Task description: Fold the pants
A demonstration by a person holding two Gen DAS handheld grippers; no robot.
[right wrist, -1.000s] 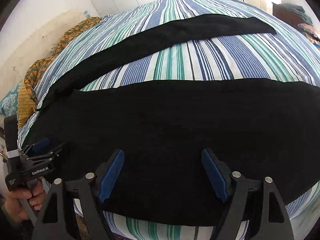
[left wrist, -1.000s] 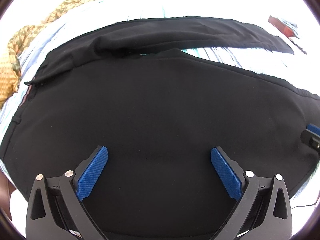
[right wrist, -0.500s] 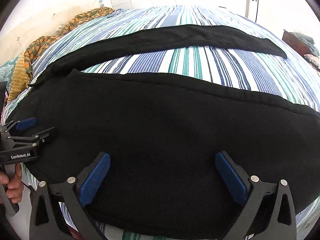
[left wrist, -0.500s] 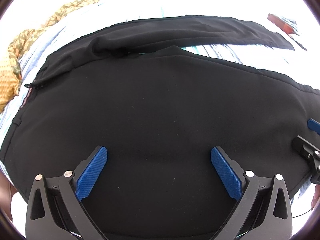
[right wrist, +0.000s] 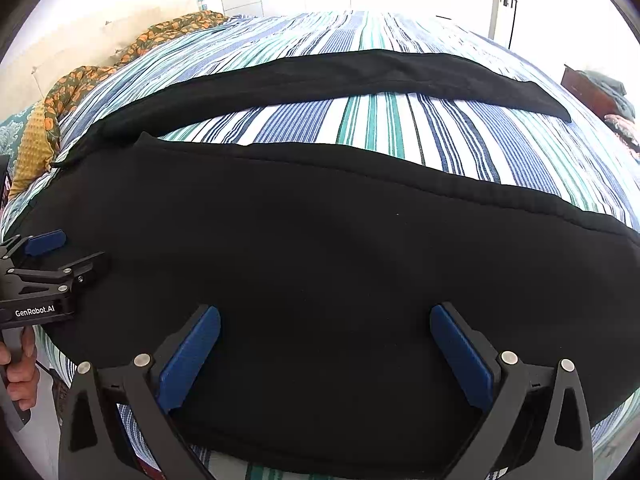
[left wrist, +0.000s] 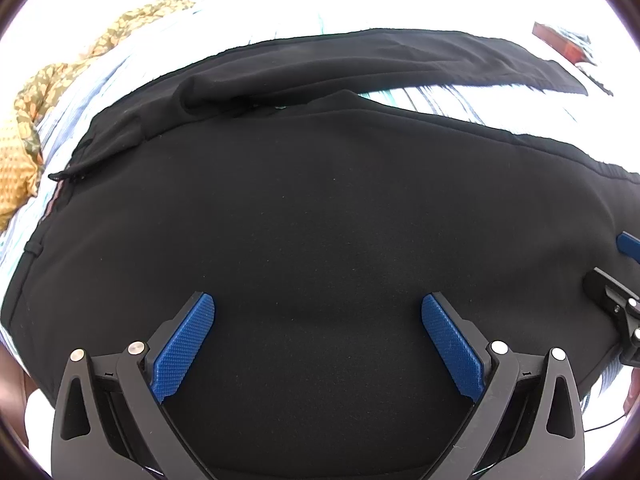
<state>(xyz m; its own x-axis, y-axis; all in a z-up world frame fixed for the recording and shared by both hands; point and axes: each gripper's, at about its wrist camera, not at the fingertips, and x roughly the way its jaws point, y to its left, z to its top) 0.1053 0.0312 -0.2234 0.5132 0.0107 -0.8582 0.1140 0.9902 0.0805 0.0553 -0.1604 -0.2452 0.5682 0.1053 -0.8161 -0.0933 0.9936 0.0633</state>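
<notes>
Right wrist: right tool (right wrist: 325,344) opened wider.

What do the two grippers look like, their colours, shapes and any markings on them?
Both look alike. The left gripper and the right gripper each have two black angled fingers with triangular cut-outs and silver round screw heads. The inner pads are blue with a fine knurled texture. In the right wrist view, the left gripper's black body carries white lettering "GenRobot.AI". No sleeve shows.
</notes>
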